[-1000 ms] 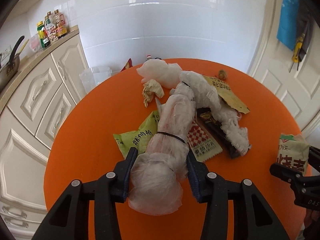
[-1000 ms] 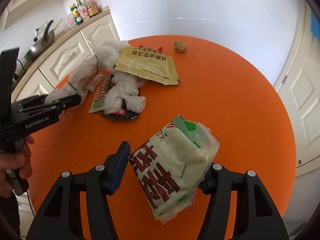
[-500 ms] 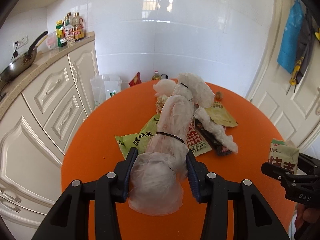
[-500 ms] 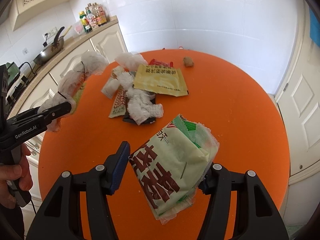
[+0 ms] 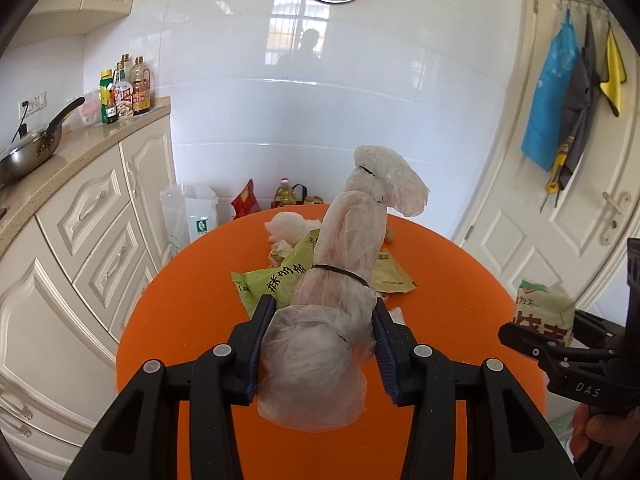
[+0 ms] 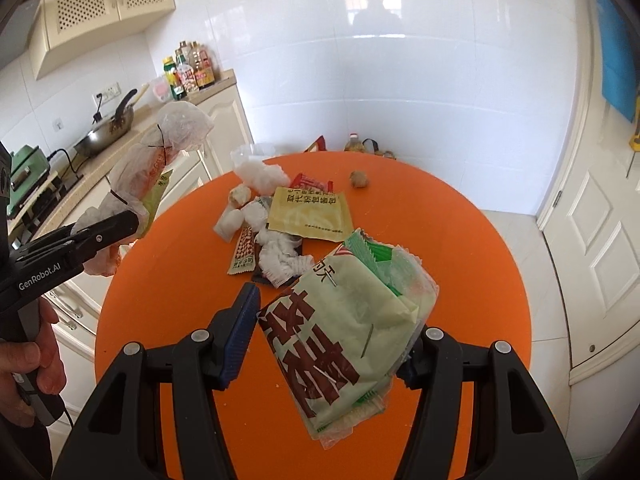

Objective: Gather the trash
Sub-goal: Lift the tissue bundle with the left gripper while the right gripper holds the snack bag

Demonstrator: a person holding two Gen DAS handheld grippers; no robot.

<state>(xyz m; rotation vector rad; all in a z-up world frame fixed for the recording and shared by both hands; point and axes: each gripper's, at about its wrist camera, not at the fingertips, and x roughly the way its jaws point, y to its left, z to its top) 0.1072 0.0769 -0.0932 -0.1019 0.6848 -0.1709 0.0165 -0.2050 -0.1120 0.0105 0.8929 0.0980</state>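
Orange round table (image 6: 460, 216) carries the loose trash: one yellow sachet (image 6: 308, 214), white tissue wads (image 6: 262, 172), one brown lump (image 6: 359, 179). Left gripper (image 5: 318, 344) is clamped on a banded plastic-bag bundle (image 5: 344, 256) held above the table; right gripper (image 6: 332, 332) grips a green snack bag (image 6: 344, 320). Only the right view shows the person's left hand (image 6: 28, 364); only the left view shows the white door (image 5: 552, 240).

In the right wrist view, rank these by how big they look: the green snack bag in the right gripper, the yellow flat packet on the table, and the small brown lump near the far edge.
1. Green snack bag, though it is closest to the camera, which enlarges it.
2. Yellow flat packet.
3. Small brown lump, clearly smallest.
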